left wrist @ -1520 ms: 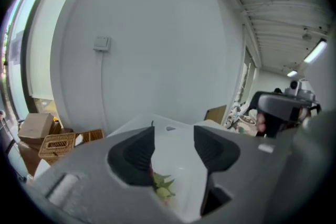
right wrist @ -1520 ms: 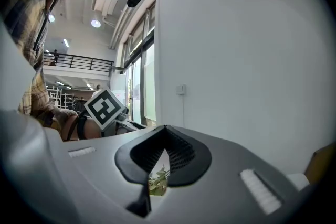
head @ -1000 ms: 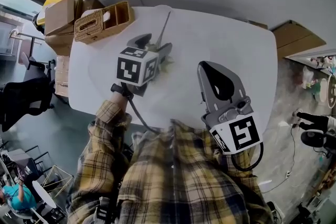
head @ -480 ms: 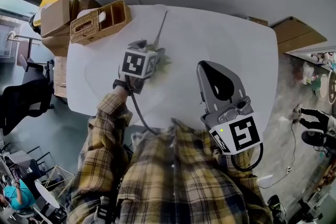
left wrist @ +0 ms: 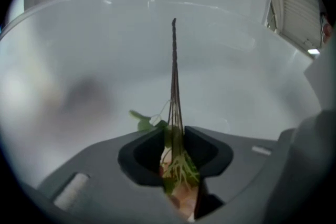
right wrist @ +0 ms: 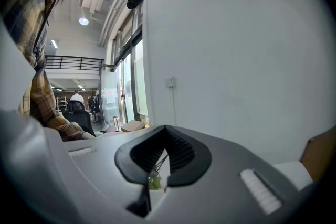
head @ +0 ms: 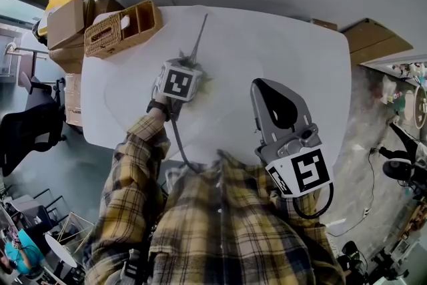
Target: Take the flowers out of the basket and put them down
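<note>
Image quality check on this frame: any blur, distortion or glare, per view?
Head view: strong fisheye, the table edge bows, lighting even. Left gripper view: flowers sharp, table behind them soft, with a dim shadow at left. Right gripper view: dark round vignette, bright windows, mosaic patch top left.

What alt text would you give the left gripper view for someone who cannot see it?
The dark jaws of a hand-held gripper, which have just been closing, pinch a flower near its leafy head. Its long thin stem points straight away across a plain white table.
</note>
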The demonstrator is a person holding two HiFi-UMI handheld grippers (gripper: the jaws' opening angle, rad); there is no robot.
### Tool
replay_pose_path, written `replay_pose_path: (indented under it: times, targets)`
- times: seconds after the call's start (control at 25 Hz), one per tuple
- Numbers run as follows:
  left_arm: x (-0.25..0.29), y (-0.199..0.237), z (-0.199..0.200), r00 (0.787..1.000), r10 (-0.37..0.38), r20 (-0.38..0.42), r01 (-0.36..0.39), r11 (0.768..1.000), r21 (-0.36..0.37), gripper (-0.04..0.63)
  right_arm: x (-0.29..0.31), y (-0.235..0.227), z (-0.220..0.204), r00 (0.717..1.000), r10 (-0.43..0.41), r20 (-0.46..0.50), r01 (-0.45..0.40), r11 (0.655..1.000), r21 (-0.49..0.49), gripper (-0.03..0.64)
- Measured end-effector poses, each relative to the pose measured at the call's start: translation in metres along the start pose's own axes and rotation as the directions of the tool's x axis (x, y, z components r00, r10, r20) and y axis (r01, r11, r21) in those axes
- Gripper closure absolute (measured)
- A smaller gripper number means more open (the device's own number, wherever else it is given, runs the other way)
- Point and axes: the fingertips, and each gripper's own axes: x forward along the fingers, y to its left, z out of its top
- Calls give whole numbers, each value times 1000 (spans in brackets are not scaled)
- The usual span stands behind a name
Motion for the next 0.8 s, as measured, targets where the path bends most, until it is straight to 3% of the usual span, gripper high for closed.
replay_pose_path:
  times: [0.24, 0.8]
  targets:
    - [5, -5, -2, 1000, -1, -16, 2, 999, 53, 543, 1, 0, -1, 1000, -4, -4, 4, 1000, 2, 614]
    - [-34, -2, 11, 997, 11, 72, -15, 998, 56, 569, -5, 12, 7, 1000, 14, 14, -14, 1000, -10, 614]
